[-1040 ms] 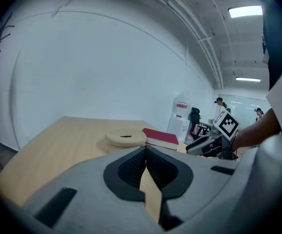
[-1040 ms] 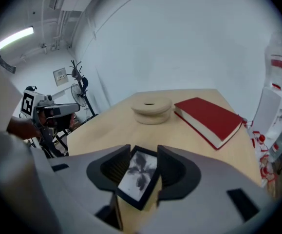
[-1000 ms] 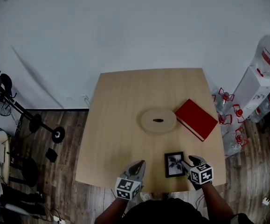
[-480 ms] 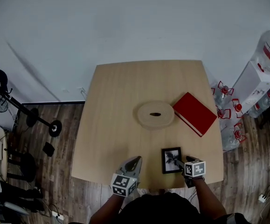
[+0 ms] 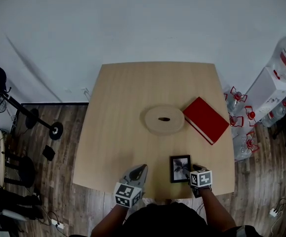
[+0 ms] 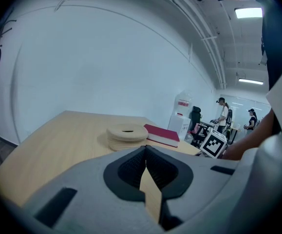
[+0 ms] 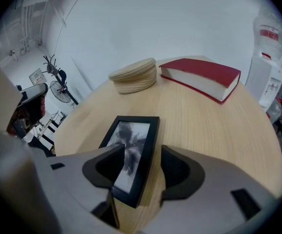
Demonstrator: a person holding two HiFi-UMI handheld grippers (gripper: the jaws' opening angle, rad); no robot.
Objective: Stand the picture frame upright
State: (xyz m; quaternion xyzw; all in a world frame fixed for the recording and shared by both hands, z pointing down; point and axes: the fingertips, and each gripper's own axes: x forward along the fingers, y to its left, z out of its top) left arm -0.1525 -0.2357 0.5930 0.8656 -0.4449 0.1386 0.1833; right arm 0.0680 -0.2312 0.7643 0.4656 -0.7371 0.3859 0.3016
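The small black picture frame with a grey picture in it (image 7: 131, 130) lies flat on the pale wooden tabletop (image 7: 199, 130), close to the front edge by the person. The right claw (image 7: 143, 147) is open. One jaw is over the glass and the other is just outside the frame's right side. It does not look like it is squeezing yet. The left claw (image 6: 145, 152) is closed, with nothing in it, off to the side.

The claw only reaches a thin strip of the frame. Glass is smooth, so I think the frame could slip out when lifted and flop down. A push could slide it off the near edge. I cannot see a stand at the back, so it might tip over once up. The red hardback book (image 7: 204, 77) and the round wooden disc (image 7: 133, 77) are well apart from it.
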